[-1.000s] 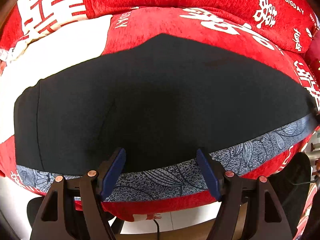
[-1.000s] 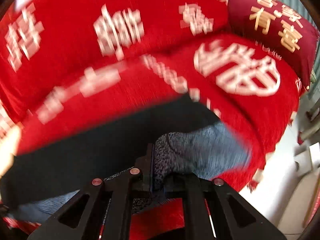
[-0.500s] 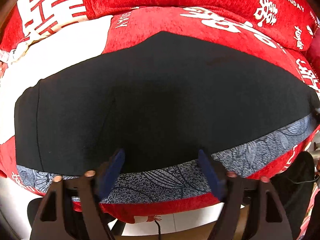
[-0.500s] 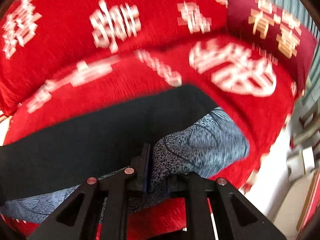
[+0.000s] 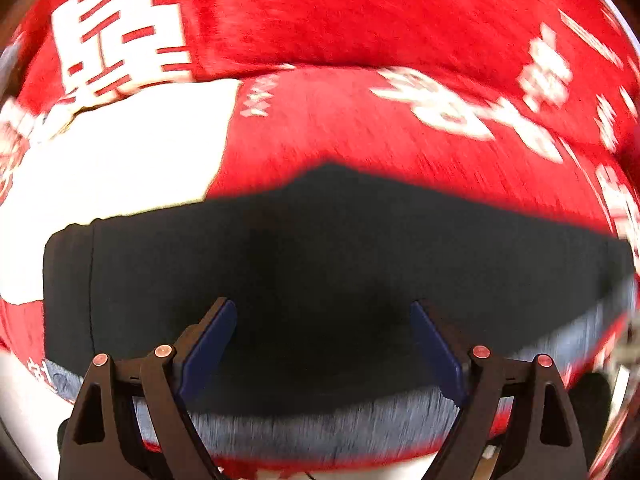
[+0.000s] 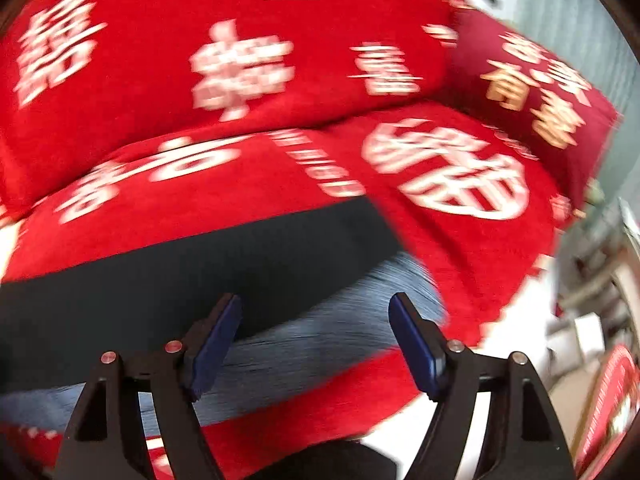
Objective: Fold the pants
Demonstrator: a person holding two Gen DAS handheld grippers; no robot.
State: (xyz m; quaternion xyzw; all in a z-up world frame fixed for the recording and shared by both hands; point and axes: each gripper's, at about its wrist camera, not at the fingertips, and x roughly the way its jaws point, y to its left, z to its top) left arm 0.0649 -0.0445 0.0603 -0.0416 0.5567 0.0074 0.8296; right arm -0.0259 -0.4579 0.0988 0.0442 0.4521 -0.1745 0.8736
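Lying flat beneath me on the red sofa cover point(image 5: 360, 128), one black pair of pants point(image 5: 320, 248) shows a grey-blue patterned edge, while my two grippers, left point(image 5: 324, 320) and right point(image 6: 316, 316), are opening, nothing between them.

The left gripper point(image 5: 324, 344), jaws opening and empty, hangs above black pants point(image 5: 320, 248) on a red sofa point(image 5: 360, 120).

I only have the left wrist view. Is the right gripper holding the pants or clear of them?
Observer: Clear. The right gripper has its jaws opening, with nothing pinched; the pants lie on the sofa seat below it.
Operator: Which part is under it?
Observer: The blue-grey patterned layer, showing below the black layer's edge.
Operator: Where does the fabric end on that side?
Observer: Just right of that gripper; bare red seat beyond, then a darker red cushion at the sofa's end.
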